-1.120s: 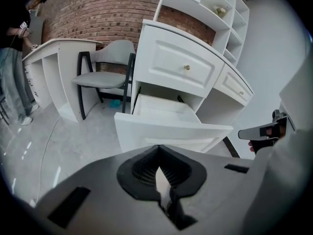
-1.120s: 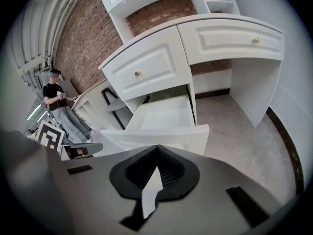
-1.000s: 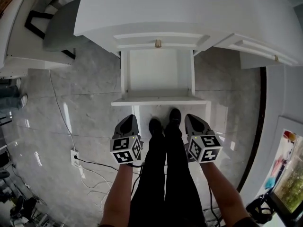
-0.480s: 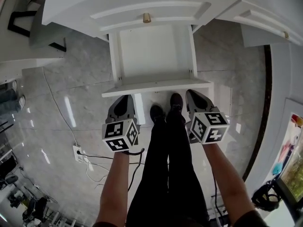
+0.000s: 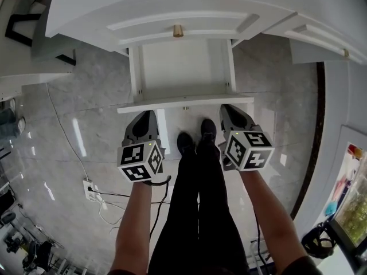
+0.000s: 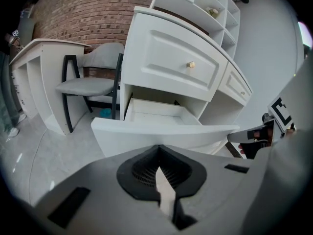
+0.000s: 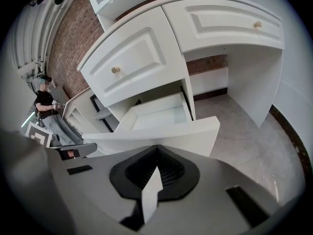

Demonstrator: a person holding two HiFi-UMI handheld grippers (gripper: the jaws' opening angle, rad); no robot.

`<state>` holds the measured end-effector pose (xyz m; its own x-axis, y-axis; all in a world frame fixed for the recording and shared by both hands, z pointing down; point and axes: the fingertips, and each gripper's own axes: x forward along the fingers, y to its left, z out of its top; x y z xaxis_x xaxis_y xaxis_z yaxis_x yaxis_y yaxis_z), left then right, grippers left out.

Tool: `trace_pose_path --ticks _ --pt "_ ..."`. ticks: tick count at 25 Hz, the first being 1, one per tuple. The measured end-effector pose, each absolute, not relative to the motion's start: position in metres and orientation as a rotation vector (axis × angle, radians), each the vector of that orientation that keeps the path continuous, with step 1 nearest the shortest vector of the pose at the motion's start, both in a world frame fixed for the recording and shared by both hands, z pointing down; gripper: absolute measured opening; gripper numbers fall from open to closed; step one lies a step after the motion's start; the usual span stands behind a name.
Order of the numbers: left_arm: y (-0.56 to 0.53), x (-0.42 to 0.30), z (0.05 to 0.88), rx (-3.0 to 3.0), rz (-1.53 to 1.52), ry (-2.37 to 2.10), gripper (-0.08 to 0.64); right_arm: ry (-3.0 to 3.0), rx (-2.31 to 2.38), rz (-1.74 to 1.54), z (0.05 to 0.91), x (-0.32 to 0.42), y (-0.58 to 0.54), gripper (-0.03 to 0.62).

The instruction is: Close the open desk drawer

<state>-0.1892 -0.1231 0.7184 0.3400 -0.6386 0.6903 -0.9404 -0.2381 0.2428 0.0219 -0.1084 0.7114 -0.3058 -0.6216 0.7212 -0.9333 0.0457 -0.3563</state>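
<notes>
The white desk's lower drawer [image 5: 182,70] stands pulled out and empty, its front panel [image 5: 184,103] nearest me. My left gripper [image 5: 145,115] is shut, its tip just short of the panel's left part [image 6: 146,133]. My right gripper [image 5: 227,107] is also shut, its tip right at the panel's right end [image 7: 166,133]. I cannot tell whether either tip touches the panel. Neither gripper holds anything. In their own views the left gripper [image 6: 159,151] and right gripper [image 7: 156,151] point straight at the panel. Above it sits a closed drawer with a brass knob [image 5: 178,31].
The person's legs and black shoes [image 5: 195,142] stand between the grippers. A grey chair [image 6: 90,84] and another white desk [image 6: 44,58] are to the left. A power strip with cables [image 5: 90,191] lies on the marble floor. Another person [image 7: 46,99] stands far off.
Both grippers have moved forward from well short of the drawer front up to it. The drawer's open part looks slightly shorter than half a second ago.
</notes>
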Motion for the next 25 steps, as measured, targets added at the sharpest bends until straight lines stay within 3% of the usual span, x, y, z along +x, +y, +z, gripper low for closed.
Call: trace_pose_path --ticks 25 --pt "-0.234 -0.181 0.719 1.999 0.538 -1.465 0.009 -2.006 1.625 1.050 0.711 0.030 -0.218 0.005"
